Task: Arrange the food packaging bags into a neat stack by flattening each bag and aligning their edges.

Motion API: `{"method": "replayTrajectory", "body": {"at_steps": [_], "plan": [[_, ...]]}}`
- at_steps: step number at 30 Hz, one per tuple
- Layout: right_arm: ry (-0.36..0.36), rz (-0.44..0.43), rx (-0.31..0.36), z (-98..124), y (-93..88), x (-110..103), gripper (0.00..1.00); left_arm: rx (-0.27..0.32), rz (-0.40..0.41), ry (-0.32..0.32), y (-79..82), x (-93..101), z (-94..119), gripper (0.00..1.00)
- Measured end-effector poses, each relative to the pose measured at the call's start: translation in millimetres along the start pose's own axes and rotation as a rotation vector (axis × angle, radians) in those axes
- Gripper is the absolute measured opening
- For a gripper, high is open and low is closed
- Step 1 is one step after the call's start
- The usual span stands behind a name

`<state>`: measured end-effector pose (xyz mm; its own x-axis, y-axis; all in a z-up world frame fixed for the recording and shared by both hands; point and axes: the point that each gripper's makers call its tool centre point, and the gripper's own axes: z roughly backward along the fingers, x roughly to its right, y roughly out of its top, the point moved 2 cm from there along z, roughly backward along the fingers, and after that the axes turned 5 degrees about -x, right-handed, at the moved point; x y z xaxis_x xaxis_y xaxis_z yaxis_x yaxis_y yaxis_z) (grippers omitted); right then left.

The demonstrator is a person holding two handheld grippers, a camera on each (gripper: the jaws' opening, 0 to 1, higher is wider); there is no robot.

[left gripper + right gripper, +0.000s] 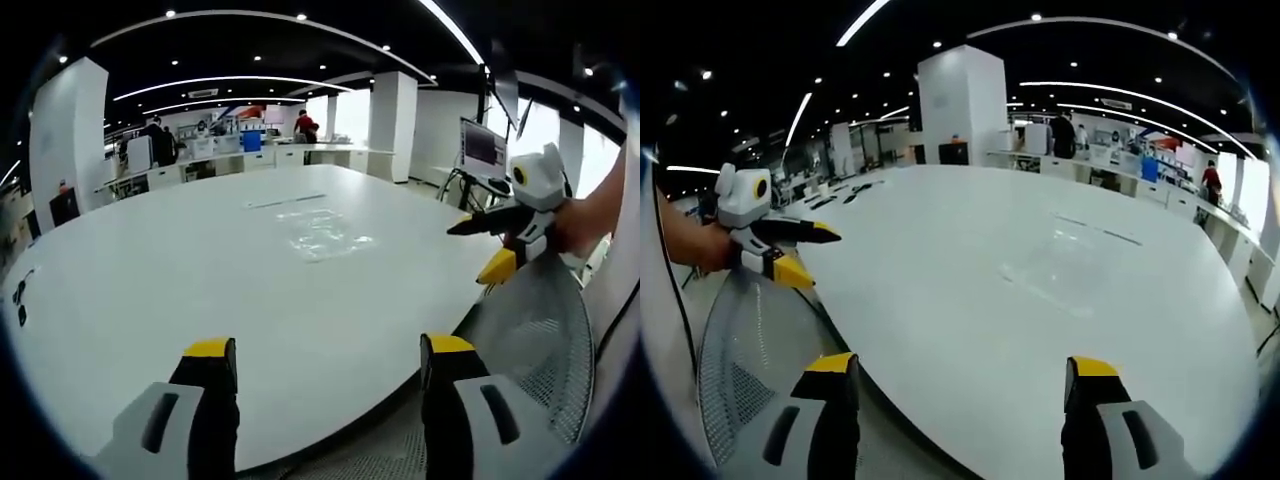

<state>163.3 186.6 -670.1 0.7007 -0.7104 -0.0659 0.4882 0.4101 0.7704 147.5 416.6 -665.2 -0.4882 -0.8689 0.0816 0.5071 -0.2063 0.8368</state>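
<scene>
Clear food packaging bags (320, 232) lie crumpled near the middle of the big white table (150, 290); in the right gripper view they are only a faint glossy patch (1045, 288) on the table (940, 330). My left gripper (330, 348) stands open over the near table edge, well short of the bags, with nothing between its jaws. It also appears at the left of the right gripper view (818, 255), held by a hand. My right gripper (960, 365) is open and empty at the table edge. From the left gripper view it (482, 248) hovers by the table's right rim.
A grey mesh chair (535, 340) (745, 350) stands between the two grippers, off the table edge. A monitor on a stand (483, 148) is at the right. Small black items (20, 295) lie at the table's left. Desks with people and white pillars (960, 105) are far behind.
</scene>
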Motion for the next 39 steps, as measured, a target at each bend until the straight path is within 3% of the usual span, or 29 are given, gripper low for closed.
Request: {"method": "replayTrajectory", "body": {"at_steps": [39], "plan": [[0.017,0.132,-0.052,-34,23.9,31,0.80,0.010,0.000,0.021,1.4,-4.0,0,0.72]]}}
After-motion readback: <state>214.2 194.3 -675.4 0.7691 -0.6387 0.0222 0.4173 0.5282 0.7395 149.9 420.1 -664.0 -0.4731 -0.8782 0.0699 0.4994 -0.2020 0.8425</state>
